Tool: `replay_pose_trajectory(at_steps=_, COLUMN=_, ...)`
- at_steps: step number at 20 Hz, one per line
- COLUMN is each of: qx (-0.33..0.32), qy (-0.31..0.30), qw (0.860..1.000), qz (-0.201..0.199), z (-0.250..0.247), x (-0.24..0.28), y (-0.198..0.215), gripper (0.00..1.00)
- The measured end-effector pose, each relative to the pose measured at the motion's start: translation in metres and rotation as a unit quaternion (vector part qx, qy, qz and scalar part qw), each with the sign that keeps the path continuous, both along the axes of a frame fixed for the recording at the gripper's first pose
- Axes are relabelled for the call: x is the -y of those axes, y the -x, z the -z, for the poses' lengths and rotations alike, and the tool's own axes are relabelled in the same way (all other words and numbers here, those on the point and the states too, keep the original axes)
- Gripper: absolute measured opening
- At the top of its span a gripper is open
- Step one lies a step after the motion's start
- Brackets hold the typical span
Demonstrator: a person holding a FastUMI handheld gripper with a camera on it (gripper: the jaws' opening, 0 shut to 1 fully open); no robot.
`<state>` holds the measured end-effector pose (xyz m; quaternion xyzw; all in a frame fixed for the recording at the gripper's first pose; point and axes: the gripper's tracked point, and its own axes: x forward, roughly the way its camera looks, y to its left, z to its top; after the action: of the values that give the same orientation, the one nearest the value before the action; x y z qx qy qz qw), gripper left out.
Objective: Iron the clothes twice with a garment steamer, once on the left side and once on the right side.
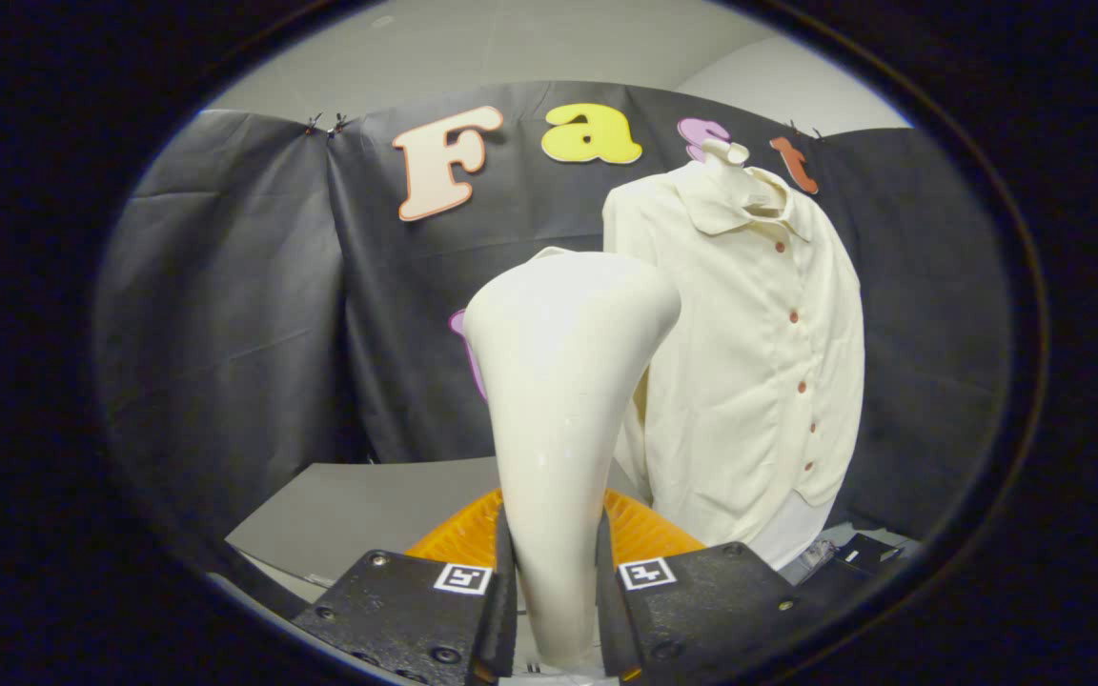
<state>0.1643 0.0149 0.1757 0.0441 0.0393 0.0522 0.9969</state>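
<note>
Two fingers (501, 591) of the tongs (554, 595) press on the handle of the steamer (563, 381), one on each side, so the tongs are closed on it with only the width of the handle between them. Each finger carries a small square marker on its top.

Taking the steamer as the landmark and going from left to right: to its left hangs the wall (234, 314) of dark cloth, pinned up with clips along its top. Below and left of the steamer lies the grey tabletop (368, 505). Right behind the foot of the steamer, just beyond the fingers, an orange ribbed thing (463, 538) shows on either side of the handle; what it is cannot be told. The steamer itself is cream-white, stands upright from the tongs and widens to a broad head that tilts to the right.

Just right of the head, and beyond it, the shirt (759, 362) hangs upright on a white stand (728, 157), collar up, with a row of reddish buttons down its front. Whether the head touches the shirt cannot be told. Right of the shirt's hem some small dark items (859, 553) lie low, too small to make out.
</note>
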Motion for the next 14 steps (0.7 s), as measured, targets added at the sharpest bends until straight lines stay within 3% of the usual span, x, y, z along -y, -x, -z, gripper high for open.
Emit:
replay_pose_trajectory(at_steps=5, qx=0.016, qy=0.037, qw=0.999, qz=0.033, z=-0.020, x=0.060, y=-0.004, gripper=0.34)
replay_pose_trajectory(at_steps=14, qx=-0.002, qy=0.027, qw=0.998, qz=0.051, z=-0.044, x=0.147, y=-0.083, gripper=0.34)
